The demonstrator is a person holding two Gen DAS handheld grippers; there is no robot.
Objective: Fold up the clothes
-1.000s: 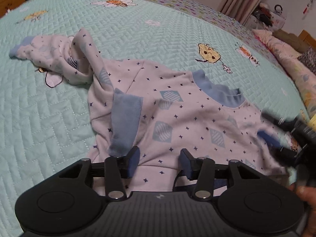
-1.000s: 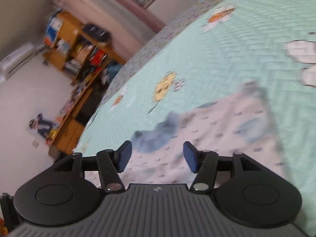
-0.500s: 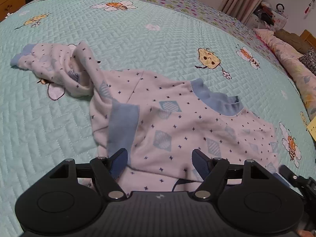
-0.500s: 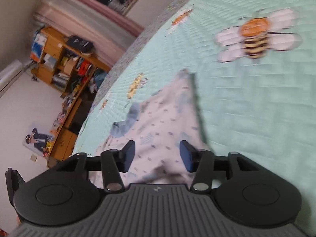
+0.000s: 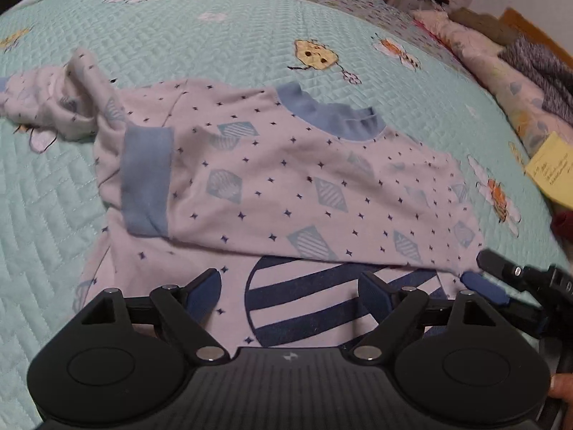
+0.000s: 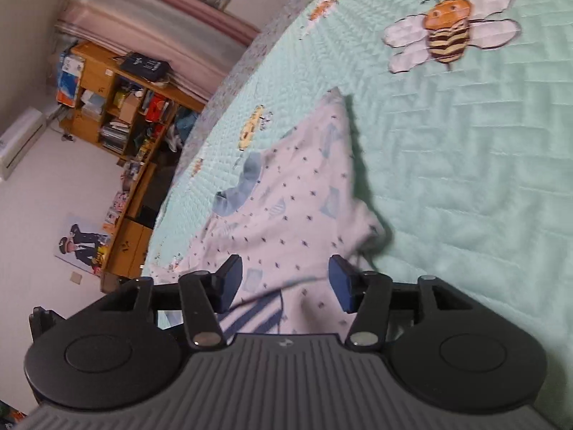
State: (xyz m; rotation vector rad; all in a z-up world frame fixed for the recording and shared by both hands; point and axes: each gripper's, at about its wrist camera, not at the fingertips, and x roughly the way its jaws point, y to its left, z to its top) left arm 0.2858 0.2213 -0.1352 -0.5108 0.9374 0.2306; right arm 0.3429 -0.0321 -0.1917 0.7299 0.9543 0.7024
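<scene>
A pale top [image 5: 286, 179] with small navy stars, a blue collar [image 5: 333, 114] and a blue cuff [image 5: 147, 179] lies on the mint quilt [image 5: 215, 46]. Its upper layer is folded over, and a navy striped round print [image 5: 308, 301] shows below the fold edge. One sleeve [image 5: 53, 104] is bunched at the far left. My left gripper [image 5: 290, 283] hovers over the print, its jaws opening with nothing pinched. My right gripper [image 6: 285, 274] stands at the fold's right corner, also opening, with cloth [image 6: 286, 215] lying under its fingers but not pressed. The left wrist view shows that right gripper [image 5: 490, 277] too.
Pillows and folded bedding [image 5: 519, 71] line the bed's right side, with a yellow note [image 5: 551, 168] beside them. Bee patches [image 6: 447, 32] dot the quilt. Past the bed's far edge stands a cluttered wooden shelf [image 6: 118, 107] against the wall.
My left gripper's jaws have spread wider and it has drawn back, uncovering the striped print under the fold. My right gripper has swung along the top to its right corner.
</scene>
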